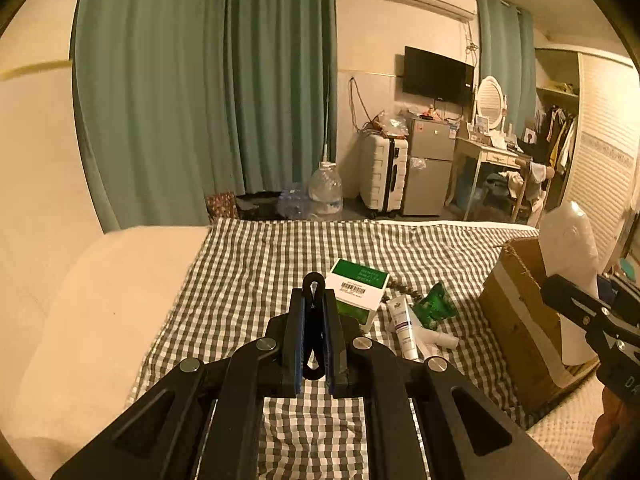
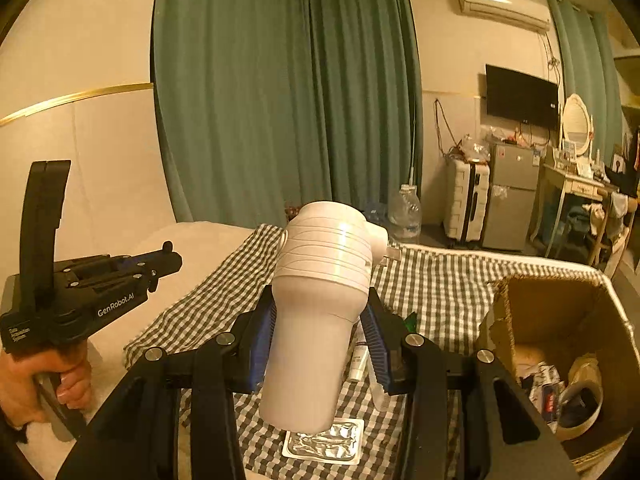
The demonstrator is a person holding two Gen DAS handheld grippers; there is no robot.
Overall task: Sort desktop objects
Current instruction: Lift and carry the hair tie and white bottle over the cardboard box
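Observation:
My left gripper point(image 1: 314, 304) is shut on a black carabiner clip point(image 1: 313, 284) and holds it above the checked cloth point(image 1: 256, 264). My right gripper point(image 2: 320, 320) is shut on a white hair dryer point(image 2: 316, 312), lifted above the cloth; it also shows at the right of the left wrist view point(image 1: 570, 276). On the cloth lie a green and white box point(image 1: 356, 290), a white tube point(image 1: 402, 326), a green packet point(image 1: 434, 306) and a foil blister pack point(image 2: 326, 440). The left gripper also shows at the left of the right wrist view point(image 2: 166, 256).
An open cardboard box point(image 2: 560, 312) stands at the right on the cloth, holding a tape roll point(image 2: 582, 396) and other small items. Bare cream bedding point(image 1: 100, 312) lies to the left. Beyond the bed are a suitcase point(image 1: 384, 172), a fridge and a dressing table.

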